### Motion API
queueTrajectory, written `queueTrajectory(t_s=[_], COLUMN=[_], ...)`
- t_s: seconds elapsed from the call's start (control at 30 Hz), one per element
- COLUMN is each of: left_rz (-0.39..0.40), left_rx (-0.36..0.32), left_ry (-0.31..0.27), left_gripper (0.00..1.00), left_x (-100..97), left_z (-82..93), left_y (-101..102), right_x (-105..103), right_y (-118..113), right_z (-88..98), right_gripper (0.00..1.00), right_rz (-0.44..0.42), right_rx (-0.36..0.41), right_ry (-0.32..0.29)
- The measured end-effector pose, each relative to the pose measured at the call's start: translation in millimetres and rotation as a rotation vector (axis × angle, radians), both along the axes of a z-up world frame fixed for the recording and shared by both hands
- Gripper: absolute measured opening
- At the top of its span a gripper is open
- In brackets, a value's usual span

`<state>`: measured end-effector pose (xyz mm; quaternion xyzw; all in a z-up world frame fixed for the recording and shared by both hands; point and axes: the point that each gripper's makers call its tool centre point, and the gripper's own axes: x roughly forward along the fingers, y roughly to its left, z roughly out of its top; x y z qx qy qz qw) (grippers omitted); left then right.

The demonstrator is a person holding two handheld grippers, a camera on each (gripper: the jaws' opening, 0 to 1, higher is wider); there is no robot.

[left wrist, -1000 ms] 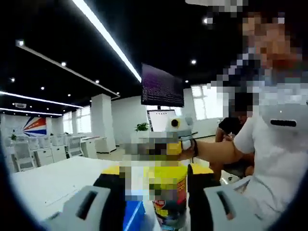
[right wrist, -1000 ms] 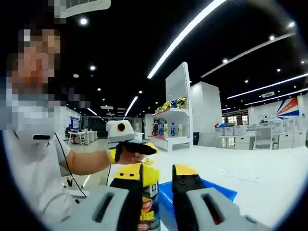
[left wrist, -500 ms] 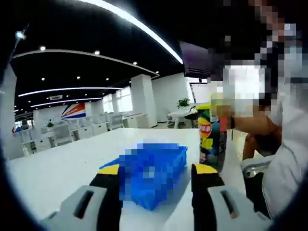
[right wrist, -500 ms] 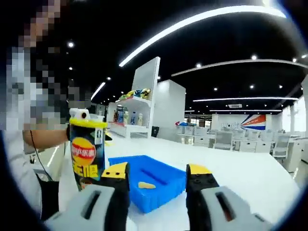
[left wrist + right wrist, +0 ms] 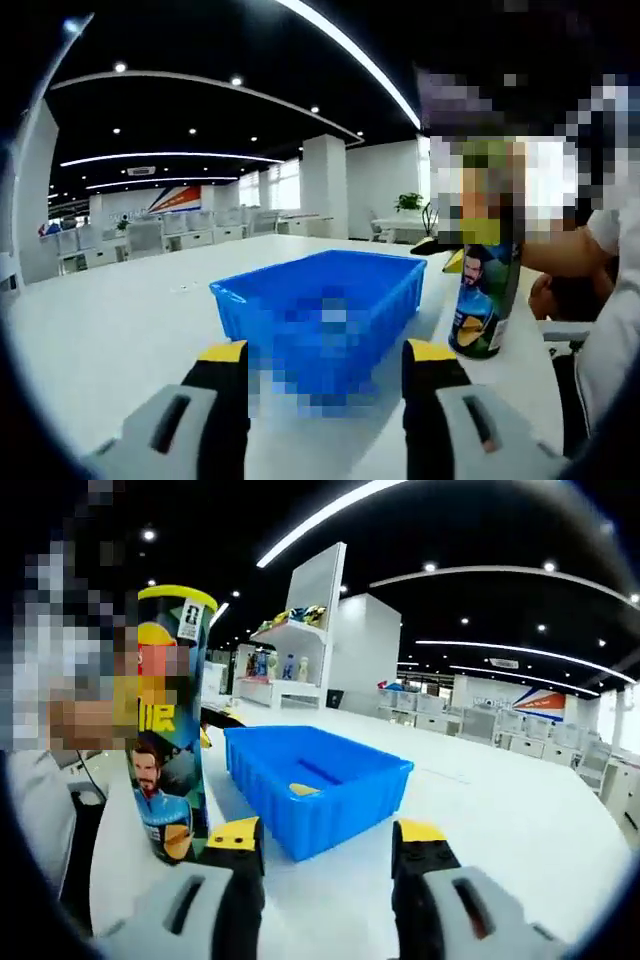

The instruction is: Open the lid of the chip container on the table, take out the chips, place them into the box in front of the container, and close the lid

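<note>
In the right gripper view, the tall chip can (image 5: 168, 730) is seen standing straight up on the white table (image 5: 520, 830), its lid end at the top. Just to its right sits the blue box (image 5: 315, 785), with one chip (image 5: 304, 789) inside (lying flat). The right gripper (image 5: 328, 865) is spread wide and holds nothing. In the left gripper view, the left gripper (image 5: 325, 385) is spread and empty too, with the box (image 5: 320, 300) ahead and the can (image 5: 482, 290) upright at the right.
</note>
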<state>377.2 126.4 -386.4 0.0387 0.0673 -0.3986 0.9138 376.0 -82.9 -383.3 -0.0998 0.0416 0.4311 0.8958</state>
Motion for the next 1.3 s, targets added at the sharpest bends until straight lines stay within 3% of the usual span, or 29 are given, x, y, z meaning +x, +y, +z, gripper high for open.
queueTrajectory(t_s=[0.03,0.1,0.13,0.2,0.23,0.33,0.43,0.67,0.87,1.1,1.23,1.3], left_rz=[-0.008,-0.022,-0.030,-0.034,-0.027,-0.021,-0.014,-0.002,0.023,0.030,0.043,0.049], left_rx=[0.000,0.002,-0.017,-0.030,-0.025,-0.035,-0.026,-0.028,0.007,0.009,0.040,0.035], left_ry=[0.012,0.021,0.028,0.031,0.025,0.028,0.027,0.020,0.027,0.058,0.051,0.053], left_gripper=[0.62,0.62,0.61,0.61,0.60,0.59,0.59,0.64,0.60,0.56,0.50,0.47], left_x=[1.5,2.7,2.6,2.8,5.0,7.7,11.0,19.3,26.5,26.0,25.3,25.0], left_z=[-4.2,-9.3,-8.9,-9.6,-10.1,-10.2,-11.8,-13.8,-22.1,-26.0,-27.7,-27.0], left_y=[-4.0,-8.7,-10.9,-14.7,-15.3,-14.1,-13.7,-15.6,-14.5,-13.5,-10.1,-10.2], right_x=[1.5,7.4,6.8,6.8,12.3,12.1,15.6,22.3,27.3,31.7,32.6,33.3], right_y=[2.2,6.2,8.5,17.0,15.8,19.2,23.7,31.8,40.7,39.3,32.9,33.7], right_z=[-1.9,5.8,3.8,2.1,-2.2,-11.2,-15.1,-23.5,-24.8,-29.5,-35.8,-34.9], right_gripper=[0.54,0.55,0.53,0.55,0.56,0.54,0.56,0.58,0.58,0.50,0.37,0.37], right_rz=[0.000,-0.002,0.006,0.026,0.015,0.043,0.050,0.049,0.048,0.023,-0.010,-0.013], right_rx=[-0.012,-0.030,-0.031,0.033,0.009,-0.033,-0.004,-0.004,0.023,0.030,-0.040,-0.029], right_ry=[-0.006,-0.112,-0.104,-0.030,-0.022,-0.025,0.018,0.046,0.069,0.088,0.057,0.053])
